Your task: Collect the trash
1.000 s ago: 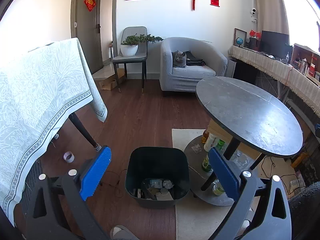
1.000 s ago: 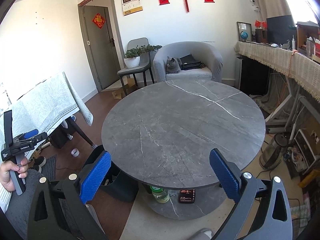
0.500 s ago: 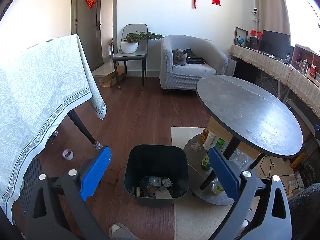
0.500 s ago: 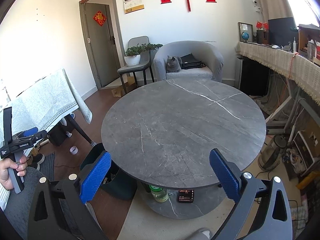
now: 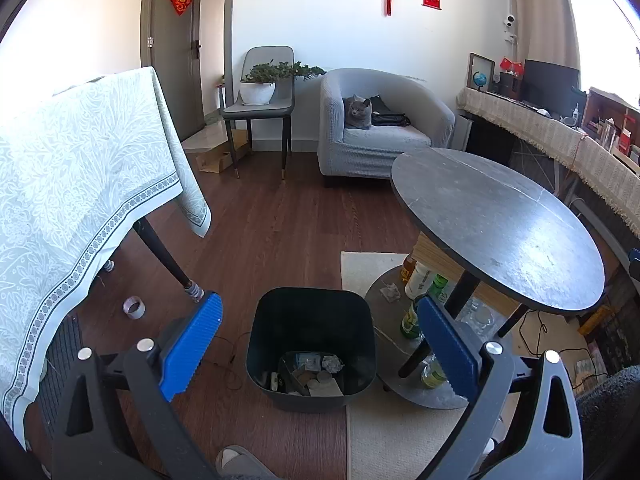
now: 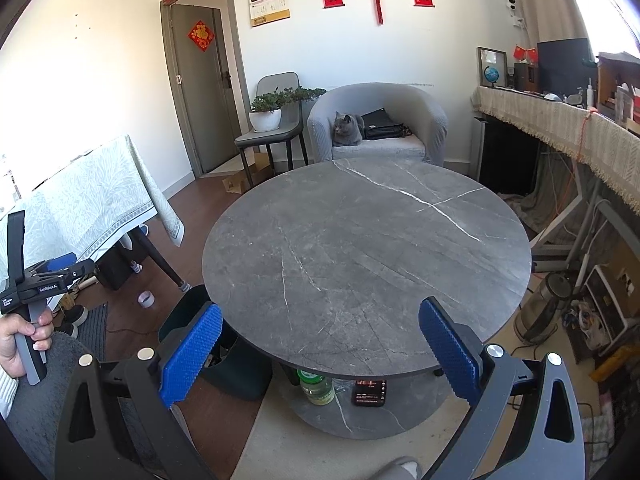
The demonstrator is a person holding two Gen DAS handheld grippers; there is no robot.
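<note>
A dark bin [image 5: 312, 320] stands on the wood floor beside the round grey table [image 5: 496, 224]. Crumpled paper and scraps [image 5: 320, 372] lie at the bin's bottom. My left gripper [image 5: 318, 304] hovers open above and in front of the bin, with nothing between its blue pads. A crumpled scrap [image 5: 390, 291] and several bottles [image 5: 418, 280] sit on the table's lower shelf. My right gripper [image 6: 320, 310] is open and empty over the near edge of the bare tabletop [image 6: 360, 248]. The bin [image 6: 240, 376] shows partly under that edge. A hand holds the left gripper [image 6: 48, 272] at the far left.
A cloth-covered table [image 5: 80, 184] stands to the left, with a tape roll [image 5: 134, 307] on the floor by its leg. A cat [image 5: 358, 112] lies in the grey armchair at the back. A green bottle [image 6: 316, 388] and a dark box [image 6: 370, 392] sit under the round table. A pale rug [image 5: 400, 440] lies below.
Both views drift only slightly. The bin sits a touch higher in the left wrist view. Both grippers stay open and empty.
</note>
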